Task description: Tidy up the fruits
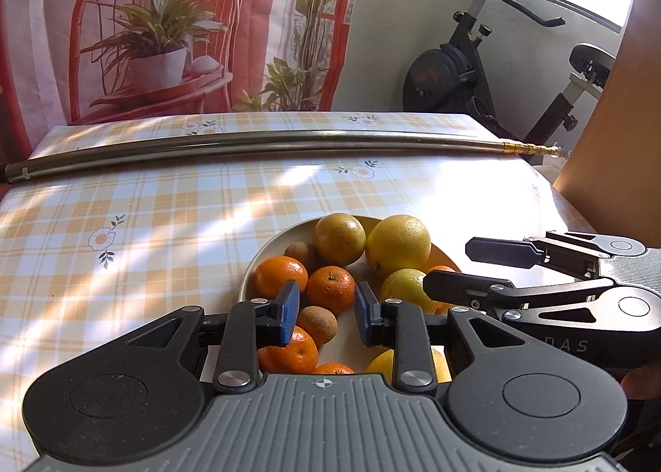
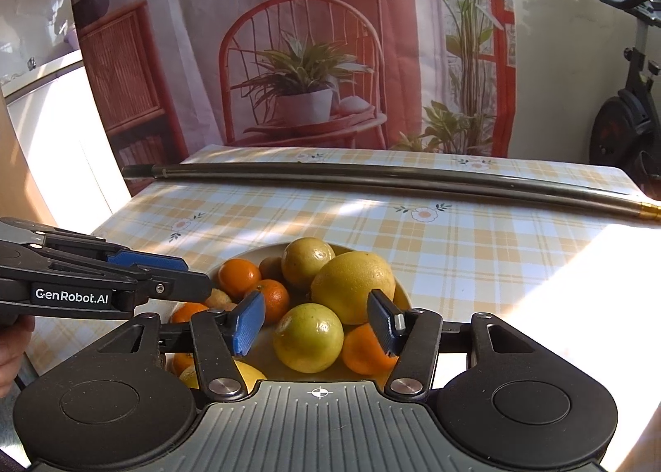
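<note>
A cream plate (image 1: 264,253) (image 2: 243,257) on the plaid table holds several fruits. There are orange tangerines (image 1: 330,289), brown kiwis (image 1: 317,325), a big yellow citrus (image 1: 397,244) (image 2: 353,286) and greenish-yellow round fruits (image 2: 309,337). My left gripper (image 1: 326,317) hovers open over the plate's near side, with a kiwi and a tangerine showing in the gap between its blue pads. My right gripper (image 2: 317,323) is open, its pads either side of a greenish-yellow fruit with a small gap on both sides. Each gripper shows in the other's view (image 1: 454,265) (image 2: 194,275).
A long metal rod (image 1: 264,145) (image 2: 372,176) lies across the far part of the table. Behind it hangs a printed curtain (image 1: 165,25). An exercise bike (image 1: 467,71) stands at the back right, and a wooden panel (image 1: 611,141) borders the table's right side.
</note>
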### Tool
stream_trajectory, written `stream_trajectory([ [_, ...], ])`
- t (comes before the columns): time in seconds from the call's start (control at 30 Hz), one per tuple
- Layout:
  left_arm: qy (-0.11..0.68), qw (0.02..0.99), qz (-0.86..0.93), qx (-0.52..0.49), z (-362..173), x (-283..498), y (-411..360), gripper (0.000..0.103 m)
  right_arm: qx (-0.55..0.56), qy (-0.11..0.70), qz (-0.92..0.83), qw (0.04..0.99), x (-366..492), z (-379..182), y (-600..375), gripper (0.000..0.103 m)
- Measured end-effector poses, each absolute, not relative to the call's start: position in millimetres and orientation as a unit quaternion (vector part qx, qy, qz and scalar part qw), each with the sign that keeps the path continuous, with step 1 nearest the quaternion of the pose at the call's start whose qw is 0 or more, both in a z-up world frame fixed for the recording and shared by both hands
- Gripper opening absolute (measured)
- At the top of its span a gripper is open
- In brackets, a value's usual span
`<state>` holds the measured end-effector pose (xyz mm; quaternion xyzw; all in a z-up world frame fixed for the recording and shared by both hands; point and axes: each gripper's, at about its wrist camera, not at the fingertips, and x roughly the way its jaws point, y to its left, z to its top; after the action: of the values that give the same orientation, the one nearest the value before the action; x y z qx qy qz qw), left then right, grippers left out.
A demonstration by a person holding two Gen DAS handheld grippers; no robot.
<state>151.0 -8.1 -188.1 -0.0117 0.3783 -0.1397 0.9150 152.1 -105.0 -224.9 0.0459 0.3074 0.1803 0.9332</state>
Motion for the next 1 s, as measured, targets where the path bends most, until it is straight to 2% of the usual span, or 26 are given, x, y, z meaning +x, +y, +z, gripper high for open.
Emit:
stream_trajectory([
  [0.07, 0.371, 0.918, -0.138, -0.011, -182.8, 147.0, -6.8, 0.054, 0.048, 0.302, 0.177, 0.936, 149.2, -220.0, -106.5, 0.064],
  [0.1, 0.364, 0.921, -0.135, -0.01, -179.6, 144.2, -6.1, 0.059, 0.049, 0.3, 0.175, 0.937, 147.4, -217.2, -107.1, 0.072],
  [0.17, 0.349, 0.928, -0.131, -0.005, -173.2, 138.2, -5.6, 0.076, 0.05, 0.294, 0.168, 0.94, 144.2, -210.9, -108.2, 0.084],
  [0.2, 0.338, 0.933, -0.126, 0.0, -168.7, 134.2, -5.8, 0.079, 0.05, 0.29, 0.164, 0.942, 142.2, -206.8, -109.1, 0.092],
  [0.27, 0.32, 0.94, -0.117, 0.005, -159.4, 127.6, -5.7, 0.087, 0.042, 0.28, 0.157, 0.946, 138.0, -196.0, -109.8, 0.101],
  [0.4, 0.277, 0.954, -0.113, 0.004, -132.9, 115.6, -4.4, 0.092, 0.031, 0.251, 0.148, 0.956, 129.2, -166.1, -113.4, 0.103],
  [0.47, 0.244, 0.963, -0.115, 0.016, -116.5, 107.5, -6.5, 0.103, 0.037, 0.241, 0.138, 0.96, 126.6, -151.6, -117.3, 0.103],
  [0.57, 0.205, 0.973, -0.096, 0.04, -88.1, 97.6, -13.2, 0.103, 0.039, 0.224, 0.117, 0.967, 122.4, -124.1, -122.1, 0.103],
  [0.7, 0.174, 0.98, -0.092, 0.022, -58.6, 92.2, -11.5, 0.103, 0.037, 0.191, 0.1, 0.976, 113.3, -92.5, -126.8, 0.103],
  [1.0, 0.134, 0.989, -0.067, 0.015, -24.9, 77.8, -17.3, 0.103, 0.048, 0.16, 0.093, 0.982, 99.8, -53.5, -134.5, 0.103],
])
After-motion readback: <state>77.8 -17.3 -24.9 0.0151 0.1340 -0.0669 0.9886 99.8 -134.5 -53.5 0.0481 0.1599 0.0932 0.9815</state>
